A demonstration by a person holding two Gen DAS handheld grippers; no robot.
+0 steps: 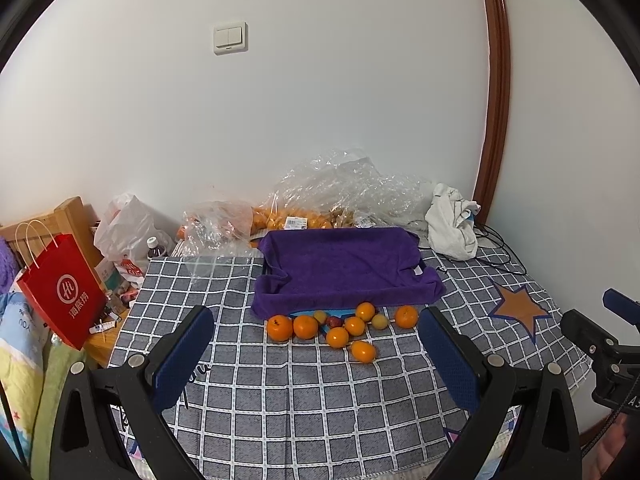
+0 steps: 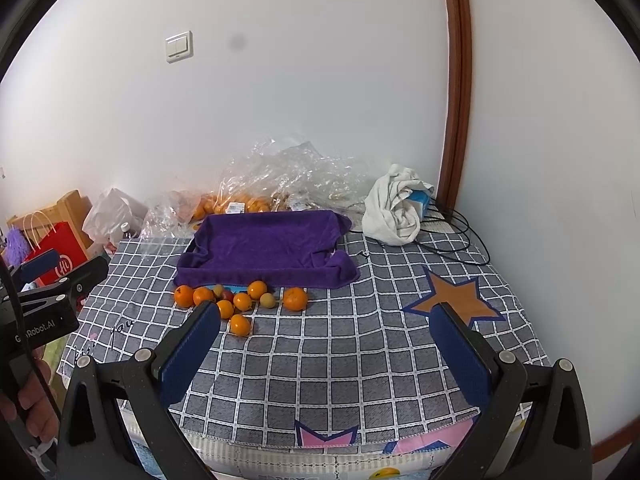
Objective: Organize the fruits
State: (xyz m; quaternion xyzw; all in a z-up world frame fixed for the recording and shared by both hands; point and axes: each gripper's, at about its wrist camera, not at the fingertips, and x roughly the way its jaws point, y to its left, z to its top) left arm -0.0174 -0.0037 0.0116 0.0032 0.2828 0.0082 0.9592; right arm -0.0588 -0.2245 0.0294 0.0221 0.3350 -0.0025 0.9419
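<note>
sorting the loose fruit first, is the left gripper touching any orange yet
Apart. The left wrist view shows the left gripper open, with bare checked cloth between its fingertips and the nearest orange.

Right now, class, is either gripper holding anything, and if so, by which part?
Nothing is held. The left gripper and the right gripper both hang open and empty, short of the fruits.

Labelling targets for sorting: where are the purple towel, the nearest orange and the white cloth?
purple towel (image 1: 344, 268): left wrist view, flat middle.
nearest orange (image 1: 363, 351): left wrist view, centre of skin.
white cloth (image 2: 394, 210): right wrist view, crumpled middle.
</note>
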